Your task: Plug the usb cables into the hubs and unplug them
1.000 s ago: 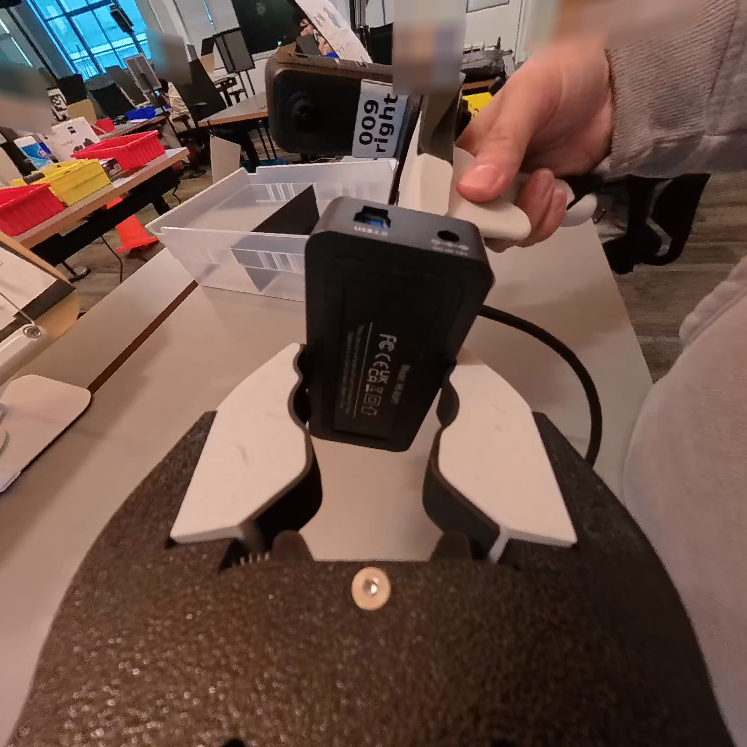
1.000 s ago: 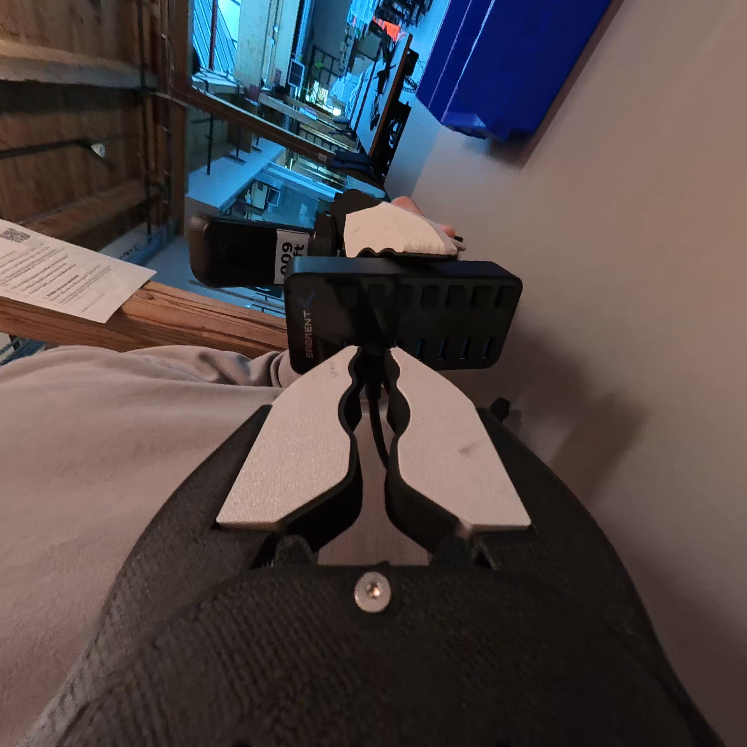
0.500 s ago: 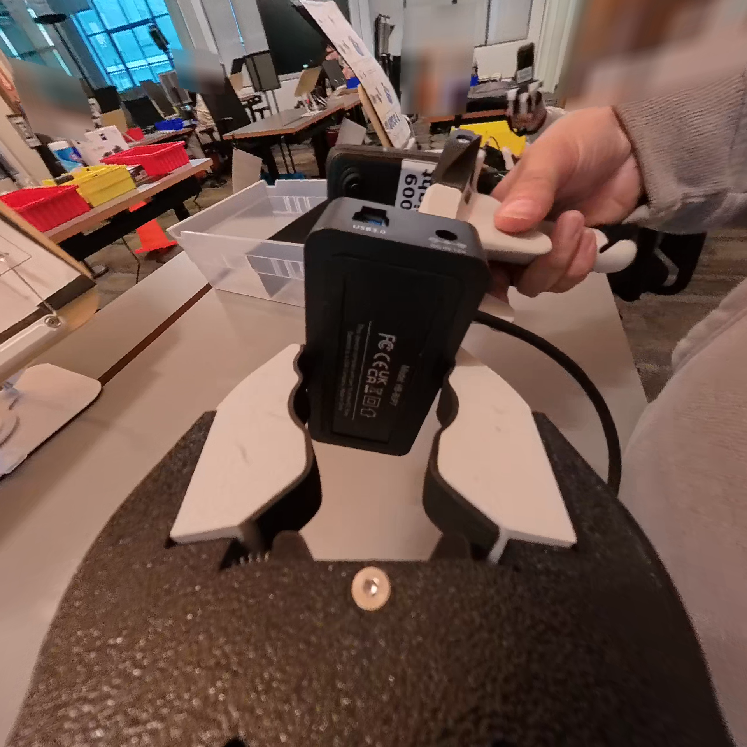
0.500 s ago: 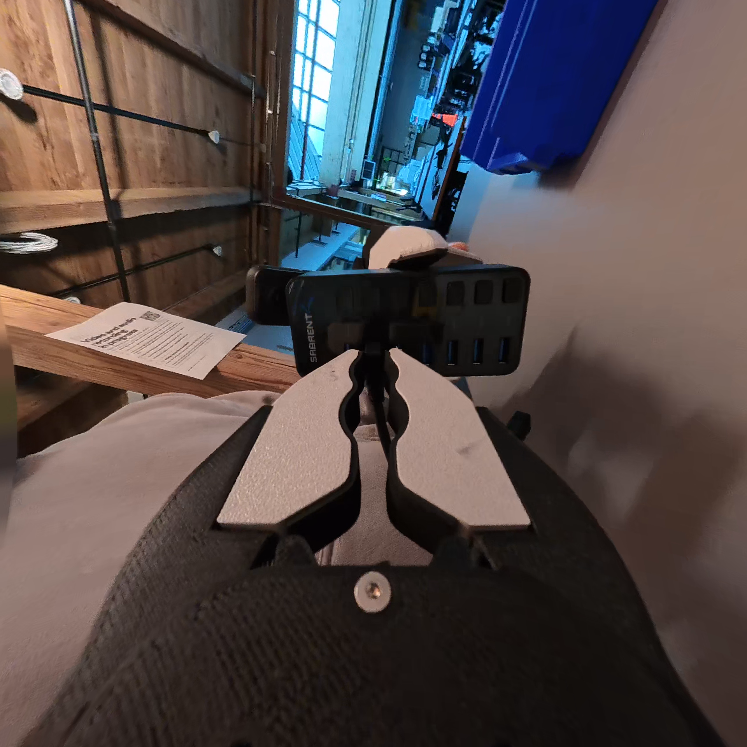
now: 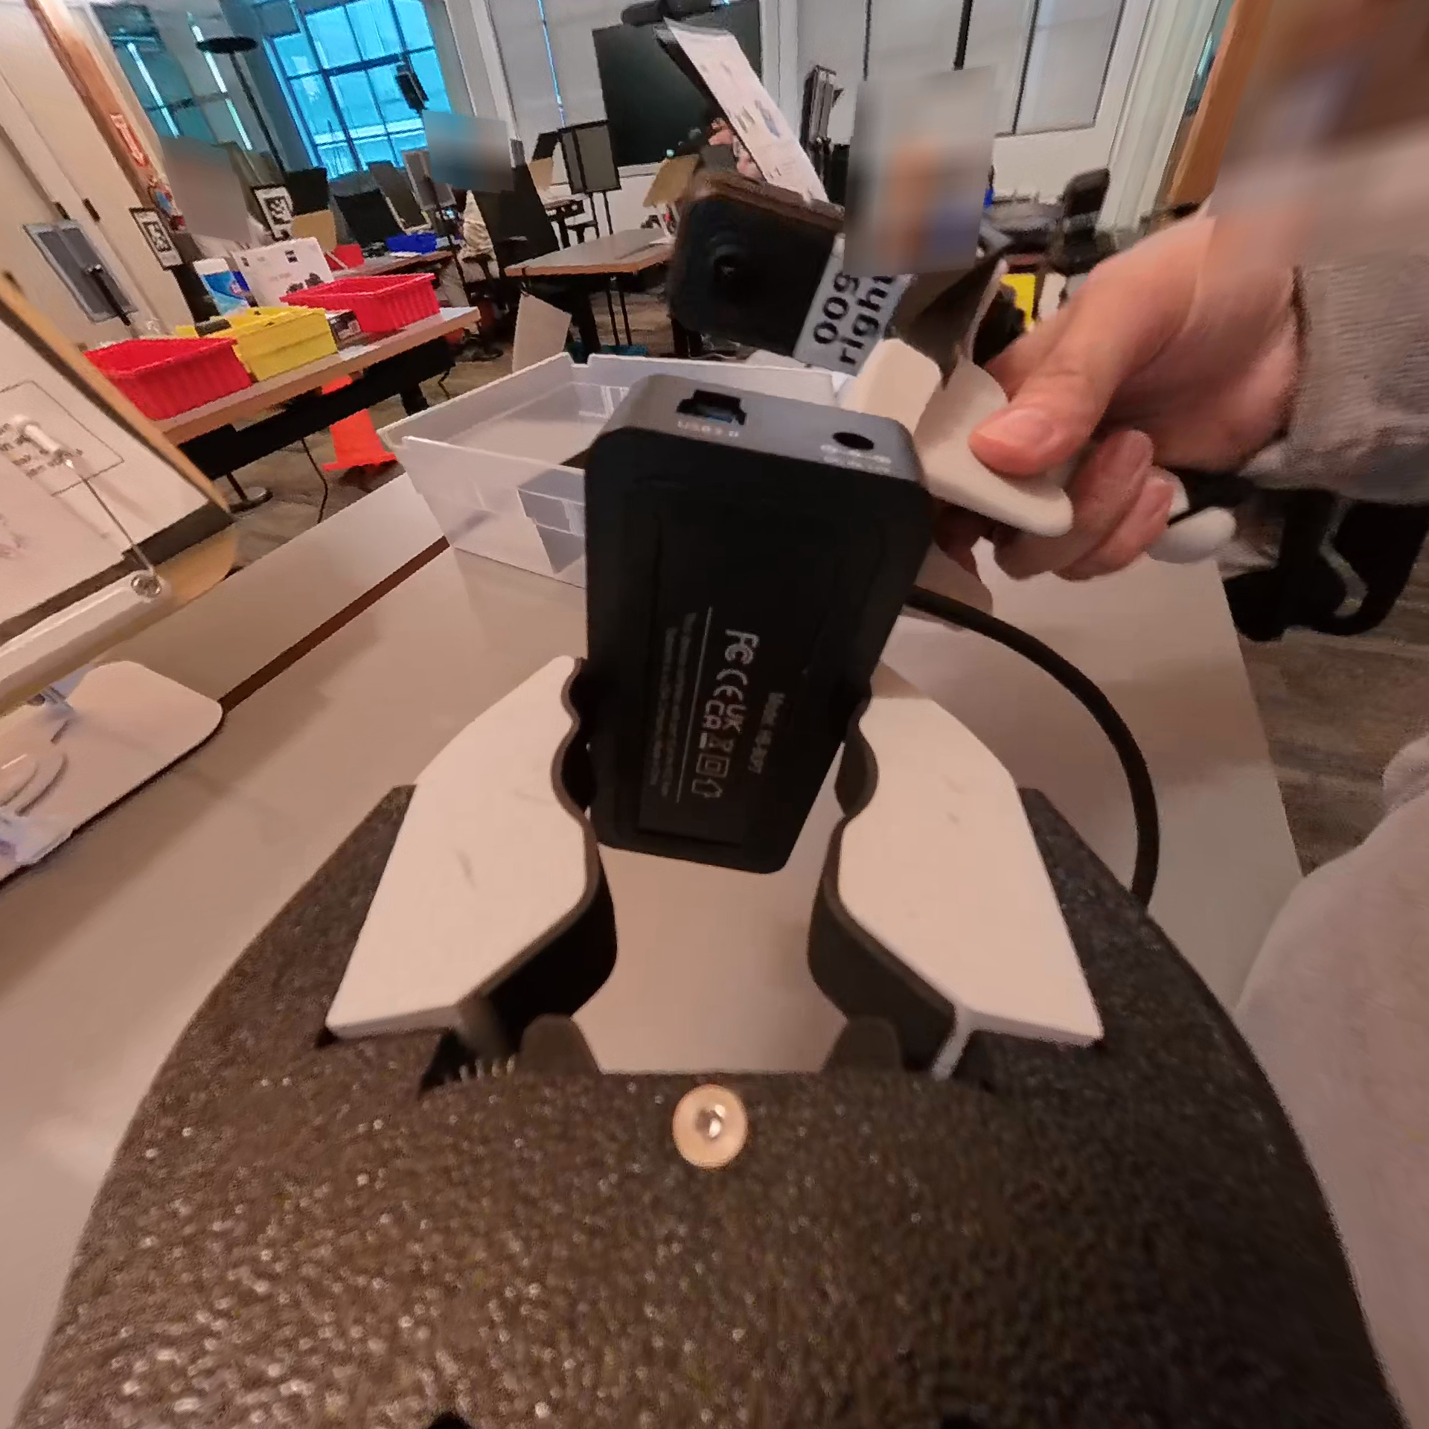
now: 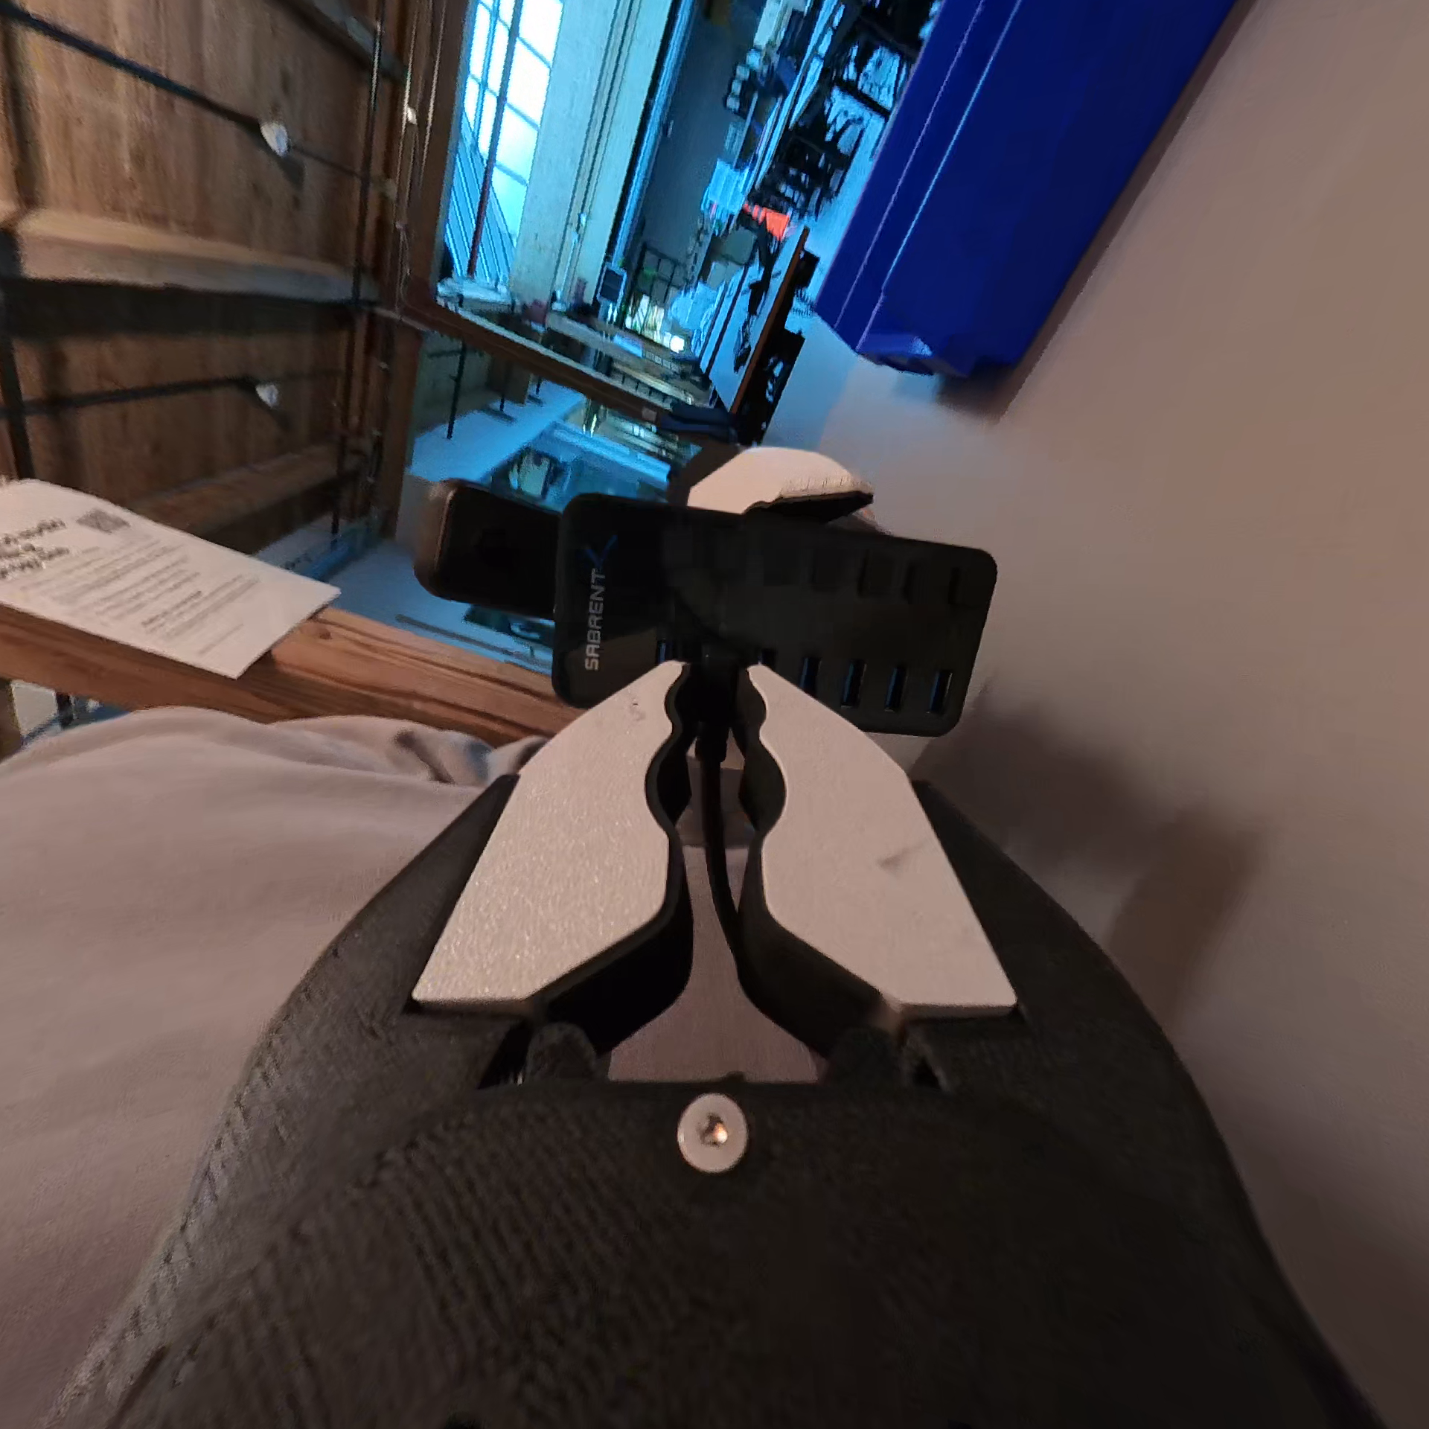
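Holding the hub (image 5: 750, 619) clamped at frame centre in my left gripper (image 5: 715, 742) steadies it while my right gripper (image 6: 715, 688) pinches the cable plug (image 6: 715, 673) at its port.

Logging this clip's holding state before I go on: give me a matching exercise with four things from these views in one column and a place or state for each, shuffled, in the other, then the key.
Things
1. black hub
2. black cable
3. clear bin
4. blue bin

Places or states
A. on the table behind the hub, in the left wrist view
B. clamped between the left gripper's fingers
C. pinched by the right gripper, its plug at the hub's row of ports
D. far off on the table, in the right wrist view

Pairs: 1-B, 2-C, 3-A, 4-D
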`<move>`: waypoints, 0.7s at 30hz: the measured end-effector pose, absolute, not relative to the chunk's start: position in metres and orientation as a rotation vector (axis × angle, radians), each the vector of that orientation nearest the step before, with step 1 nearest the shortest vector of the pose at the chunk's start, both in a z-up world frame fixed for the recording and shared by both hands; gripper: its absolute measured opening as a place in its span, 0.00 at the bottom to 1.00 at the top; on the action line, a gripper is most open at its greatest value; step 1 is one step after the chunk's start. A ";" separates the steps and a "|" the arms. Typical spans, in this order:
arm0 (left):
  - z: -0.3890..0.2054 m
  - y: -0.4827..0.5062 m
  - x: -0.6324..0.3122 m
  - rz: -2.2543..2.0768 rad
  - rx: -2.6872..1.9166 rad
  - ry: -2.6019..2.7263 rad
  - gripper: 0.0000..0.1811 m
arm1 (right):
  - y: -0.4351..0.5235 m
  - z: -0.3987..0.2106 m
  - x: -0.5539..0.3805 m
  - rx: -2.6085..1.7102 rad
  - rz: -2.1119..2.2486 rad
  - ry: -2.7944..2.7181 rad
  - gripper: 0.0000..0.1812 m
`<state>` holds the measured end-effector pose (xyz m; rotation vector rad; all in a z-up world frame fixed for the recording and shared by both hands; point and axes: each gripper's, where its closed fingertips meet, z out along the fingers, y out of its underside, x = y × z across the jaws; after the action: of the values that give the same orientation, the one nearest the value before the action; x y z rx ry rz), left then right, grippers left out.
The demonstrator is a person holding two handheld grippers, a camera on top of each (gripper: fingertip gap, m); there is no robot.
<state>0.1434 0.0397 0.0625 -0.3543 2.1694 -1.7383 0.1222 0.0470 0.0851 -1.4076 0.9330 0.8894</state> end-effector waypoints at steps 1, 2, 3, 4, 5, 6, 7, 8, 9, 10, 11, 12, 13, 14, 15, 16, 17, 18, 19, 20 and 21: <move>0.062 0.038 0.142 -1.728 -0.330 2.182 0.34 | 0.044 0.084 0.120 -1.437 0.892 0.922 0.05; 0.062 0.037 0.141 -1.736 -0.321 2.192 0.34 | 0.043 0.084 0.119 -1.455 0.889 0.915 0.05; 0.062 0.036 0.139 -1.752 -0.319 2.200 0.34 | 0.042 0.084 0.117 -1.469 0.897 0.902 0.05; 0.063 0.036 0.137 -1.762 -0.317 2.203 0.33 | 0.041 0.084 0.115 -1.477 0.910 0.891 0.06; 0.063 0.036 0.136 -1.760 -0.311 2.205 0.34 | 0.040 0.084 0.114 -1.491 0.914 0.881 0.06; 0.062 0.036 0.135 -1.760 -0.308 2.209 0.34 | 0.040 0.083 0.113 -1.510 0.899 0.875 0.06; 0.063 0.036 0.134 -1.771 -0.307 2.207 0.34 | 0.039 0.083 0.112 -1.522 0.905 0.868 0.06; 0.065 0.036 0.133 -1.776 -0.304 2.200 0.34 | 0.039 0.085 0.111 -1.520 0.916 0.862 0.06; 0.066 0.036 0.134 -1.775 -0.299 2.193 0.34 | 0.039 0.086 0.111 -1.511 0.915 0.863 0.05; 0.066 0.037 0.133 -1.784 -0.286 2.186 0.34 | 0.040 0.087 0.111 -1.502 0.919 0.869 0.05; 0.067 0.038 0.133 -1.789 -0.273 2.181 0.33 | 0.041 0.088 0.110 -1.495 0.933 0.867 0.05; 0.065 0.039 0.133 -1.753 -0.253 2.186 0.33 | 0.041 0.088 0.110 -1.485 0.945 0.873 0.05; 0.061 0.041 0.134 -1.685 -0.227 2.210 0.33 | 0.043 0.085 0.111 -1.497 0.942 0.885 0.05; 0.059 0.043 0.135 -1.639 -0.204 2.222 0.33 | 0.045 0.083 0.112 -1.507 0.918 0.901 0.05; 0.062 0.045 0.136 -1.638 -0.200 2.206 0.33 | 0.048 0.084 0.112 -1.493 0.918 0.902 0.05; 0.067 0.046 0.137 -1.662 -0.228 2.185 0.33 | 0.049 0.089 0.113 -1.456 0.934 0.908 0.05; 0.072 0.047 0.138 -1.684 -0.262 2.172 0.33 | 0.050 0.093 0.115 -1.413 0.956 0.914 0.05; 0.076 0.047 0.140 -1.695 -0.288 2.151 0.33 | 0.051 0.097 0.117 -1.377 0.972 0.919 0.05; 0.079 0.047 0.142 -1.692 -0.312 2.126 0.34 | 0.052 0.101 0.119 -1.343 0.979 0.929 0.05; 0.079 0.046 0.144 -1.675 -0.330 2.115 0.35 | 0.055 0.104 0.119 -1.316 0.983 0.935 0.05; 0.078 0.044 0.146 -1.650 -0.342 2.116 0.37 | 0.060 0.105 0.117 -1.302 0.998 0.938 0.05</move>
<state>0.1457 0.0441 0.0778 -0.3423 2.1157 -1.6496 0.1172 0.0596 0.1052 -1.3015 0.9376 0.9976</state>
